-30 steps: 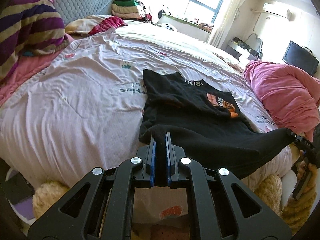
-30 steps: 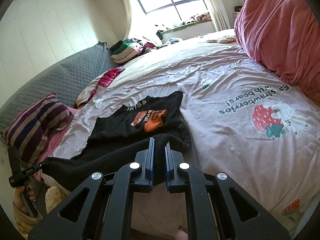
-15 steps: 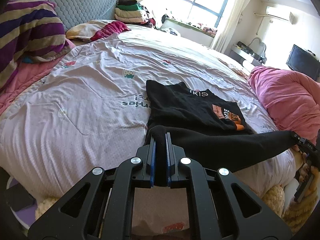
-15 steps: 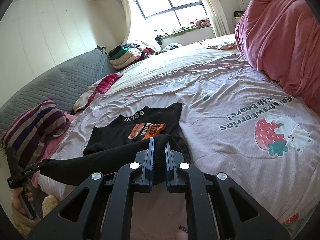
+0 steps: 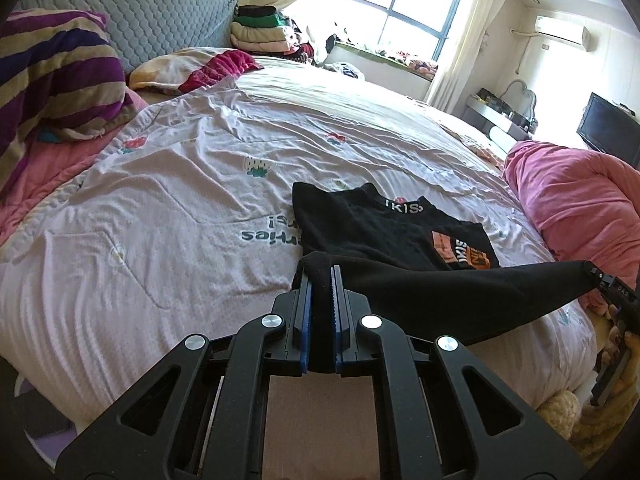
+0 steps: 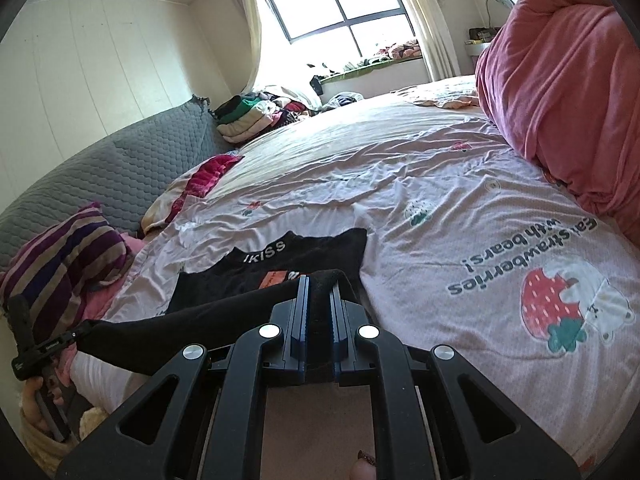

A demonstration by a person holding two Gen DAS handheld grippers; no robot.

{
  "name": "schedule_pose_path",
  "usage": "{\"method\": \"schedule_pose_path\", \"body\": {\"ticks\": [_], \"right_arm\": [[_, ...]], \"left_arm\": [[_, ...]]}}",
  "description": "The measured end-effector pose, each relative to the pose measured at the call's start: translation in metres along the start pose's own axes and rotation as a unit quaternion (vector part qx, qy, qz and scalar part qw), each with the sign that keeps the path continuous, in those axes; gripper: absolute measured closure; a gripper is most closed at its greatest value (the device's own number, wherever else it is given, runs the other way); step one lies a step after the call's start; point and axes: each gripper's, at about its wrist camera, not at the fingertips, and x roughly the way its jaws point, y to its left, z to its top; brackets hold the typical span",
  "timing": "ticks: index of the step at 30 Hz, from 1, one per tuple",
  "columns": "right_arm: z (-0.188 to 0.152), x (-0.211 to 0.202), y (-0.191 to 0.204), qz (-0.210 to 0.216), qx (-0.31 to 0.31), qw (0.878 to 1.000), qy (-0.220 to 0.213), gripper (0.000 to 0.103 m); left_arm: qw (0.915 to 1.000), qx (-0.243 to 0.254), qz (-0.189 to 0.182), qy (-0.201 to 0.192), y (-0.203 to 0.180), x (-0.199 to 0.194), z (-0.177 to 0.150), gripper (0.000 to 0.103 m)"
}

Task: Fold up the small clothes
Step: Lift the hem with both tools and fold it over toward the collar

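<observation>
Left gripper (image 5: 320, 276): fingers clenched on the black shirt (image 5: 372, 232) hem.
Right gripper (image 6: 319, 286): grasping the hem's other corner.
Shirt: collar end flat on the bed (image 5: 168, 208), hem raised at the near edge.

Strong daylight pours in through the window (image 5: 404, 16) at the far end of the room, and its panes blow out to near white in both views. The pale bedspread (image 5: 160, 208) catches that light and shows soft shadows in every crease. The black garment (image 5: 372, 228) reads almost flat, its folds lost in the dark. Both views bend hard at the rim, with black corners and curved walls. Focus is crisp throughout; there is little blur, and the pink quilt (image 6: 560, 92) glows warm.
</observation>
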Motion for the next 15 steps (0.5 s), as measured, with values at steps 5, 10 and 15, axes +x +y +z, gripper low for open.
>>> {"method": "schedule_pose_path", "body": {"ticks": [5, 10, 15], "right_arm": [[0.009, 0.01, 0.002, 0.002, -0.002, 1.0, -0.002, 0.095], [0.015, 0.019, 0.002, 0.0, -0.004, 1.0, -0.002, 0.095], [0.02, 0.029, 0.0, -0.004, -0.006, 1.0, 0.0, 0.095]], "left_arm": [[1.0, 0.001, 0.005, 0.001, -0.001, 0.009, 0.008, 0.1], [1.0, 0.001, 0.009, 0.002, 0.0, 0.018, 0.014, 0.1], [0.9999, -0.004, 0.009, 0.001, 0.0, 0.027, 0.023, 0.1]]}}
